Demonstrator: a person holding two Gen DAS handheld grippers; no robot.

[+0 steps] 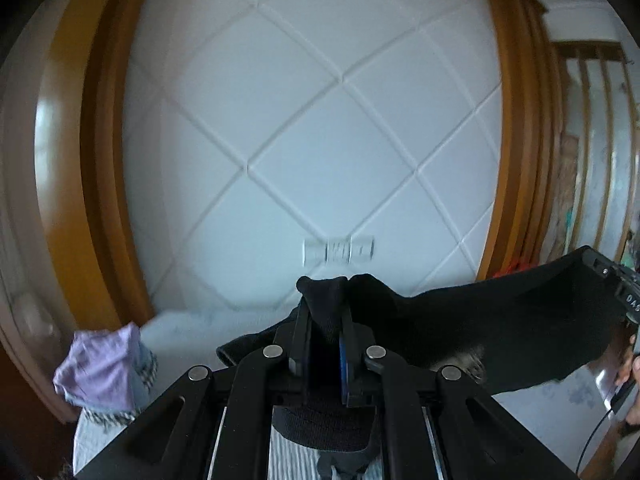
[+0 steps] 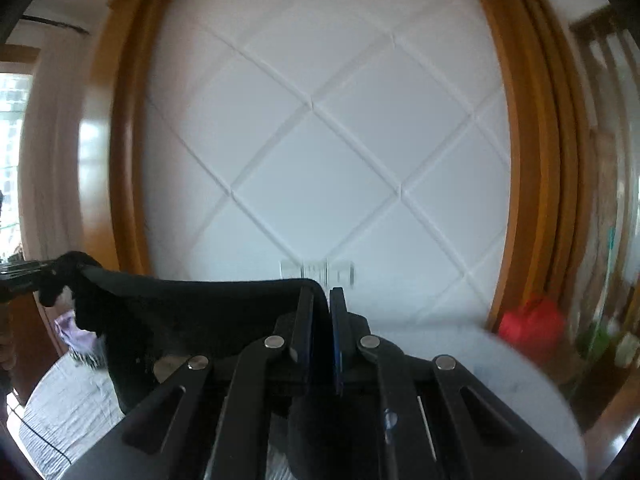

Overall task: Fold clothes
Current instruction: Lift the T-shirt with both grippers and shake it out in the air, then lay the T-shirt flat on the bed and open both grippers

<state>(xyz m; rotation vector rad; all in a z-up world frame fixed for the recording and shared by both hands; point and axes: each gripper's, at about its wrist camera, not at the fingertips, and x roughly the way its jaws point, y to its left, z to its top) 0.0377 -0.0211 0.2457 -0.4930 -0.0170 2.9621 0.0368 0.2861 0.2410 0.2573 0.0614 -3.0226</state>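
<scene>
**Black garment stretched between two grippers above the bed**

A white padded headboard (image 1: 320, 140) with diagonal seams fills the middle of both views, framed left and right by a brown wooden frame (image 1: 516, 120). Low on it sits a row of blurred wall switches (image 1: 339, 251).

The bed (image 2: 68, 412), covered in pale cloth, runs along the bottom of each frame.

The black garment (image 1: 500, 332) hangs in the air between the two tools, spanning from the centre of the left wrist view to its right edge, and from the centre of the right wrist view to its left edge.

The left gripper (image 1: 326, 312), bottom centre of its own view, has its jaws nearly closed on a bunched fold of the garment that pokes up between the fingers. The right gripper (image 2: 322, 304), bottom centre of its view, is likewise pinched almost closed over the garment's edge, which drapes off to the left.

A lilac bundle of clothes (image 1: 100, 368) lies on the bed at lower left. A blurred red object (image 2: 532, 324) sits at lower right.
</scene>
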